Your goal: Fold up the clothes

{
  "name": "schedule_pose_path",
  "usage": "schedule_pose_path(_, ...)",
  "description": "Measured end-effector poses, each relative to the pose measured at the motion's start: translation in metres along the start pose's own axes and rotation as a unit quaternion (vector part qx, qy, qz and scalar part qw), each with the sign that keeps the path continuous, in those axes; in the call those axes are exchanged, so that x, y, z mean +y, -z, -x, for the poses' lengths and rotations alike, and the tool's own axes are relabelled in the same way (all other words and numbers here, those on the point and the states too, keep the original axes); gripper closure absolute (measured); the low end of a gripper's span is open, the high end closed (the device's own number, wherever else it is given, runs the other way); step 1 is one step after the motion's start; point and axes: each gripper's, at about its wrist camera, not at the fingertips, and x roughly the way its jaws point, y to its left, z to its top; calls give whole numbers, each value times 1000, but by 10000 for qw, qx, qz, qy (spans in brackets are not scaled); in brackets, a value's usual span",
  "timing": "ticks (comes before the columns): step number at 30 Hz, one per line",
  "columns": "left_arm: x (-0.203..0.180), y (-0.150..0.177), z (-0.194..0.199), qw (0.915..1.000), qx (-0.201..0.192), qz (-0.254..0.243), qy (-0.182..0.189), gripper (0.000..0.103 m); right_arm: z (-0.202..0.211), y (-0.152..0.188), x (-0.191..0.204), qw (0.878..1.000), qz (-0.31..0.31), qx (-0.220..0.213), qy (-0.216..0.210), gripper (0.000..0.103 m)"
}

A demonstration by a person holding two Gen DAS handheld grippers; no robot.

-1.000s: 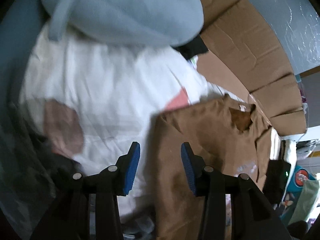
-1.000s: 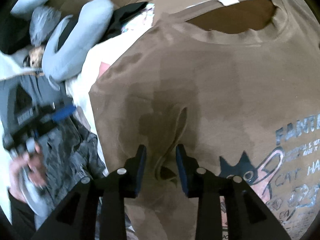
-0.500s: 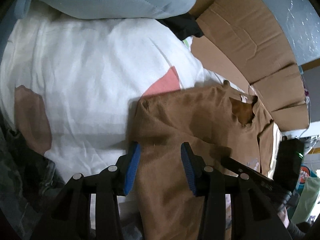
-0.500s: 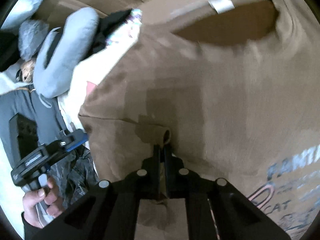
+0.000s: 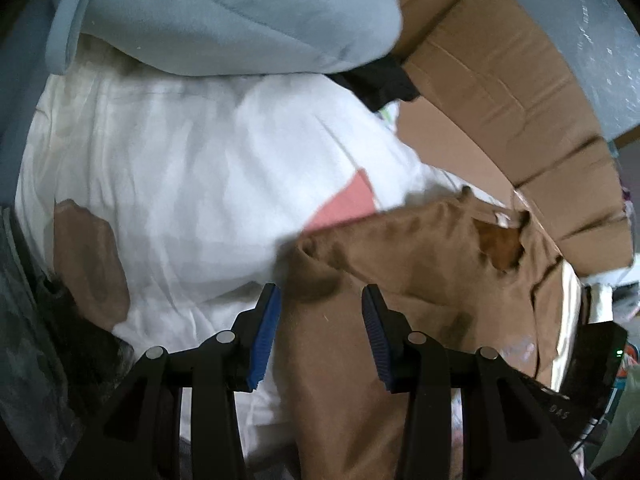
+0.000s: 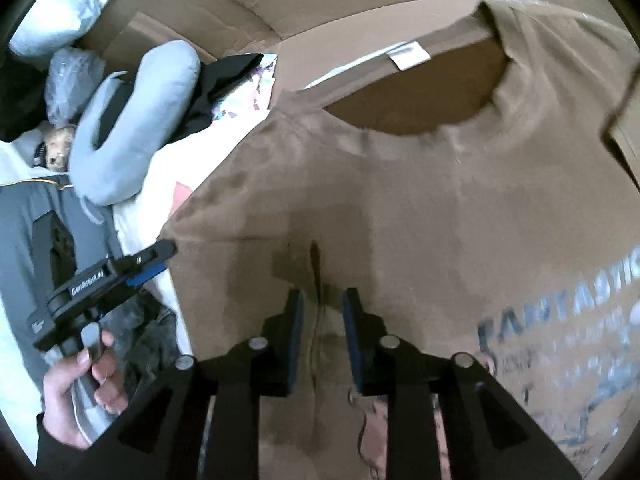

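Brown T-shirt (image 6: 420, 208) lies spread — blue print, perhaps damp-blotched.

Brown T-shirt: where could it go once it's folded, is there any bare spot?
The flat cardboard beyond the brown printed T-shirt collar looks bare. The white cloth beside it is open too. Its far edge, under the blue-grey cushion, is crowded.

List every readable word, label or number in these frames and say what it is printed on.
"FANTASTIC", last letter cut off at the frame edge: blue print on the brown T-shirt.
Smaller lines under it: too blurred to read.
"GenRobot.AI", barely legible: white lettering on the left tongs.
White neck tag: nothing readable.
Dark device in the left wrist view: marking too small to read.
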Motion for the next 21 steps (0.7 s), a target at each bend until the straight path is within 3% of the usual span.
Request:
schedule_pose_path(4,-8,13,13,9996,16,-252,138,61,7,16,-9,9995,-206,21,-218,83)
schedule_pose_path(14,-13,55,26,9987,139,-352,328,61,-6,68,-9,9976,-290,454,-440,83)
schedule_pose_path(21,-21,89,10,9950,593,-612,512,61,-22,96,-14,9944,-530,731,-541,75)
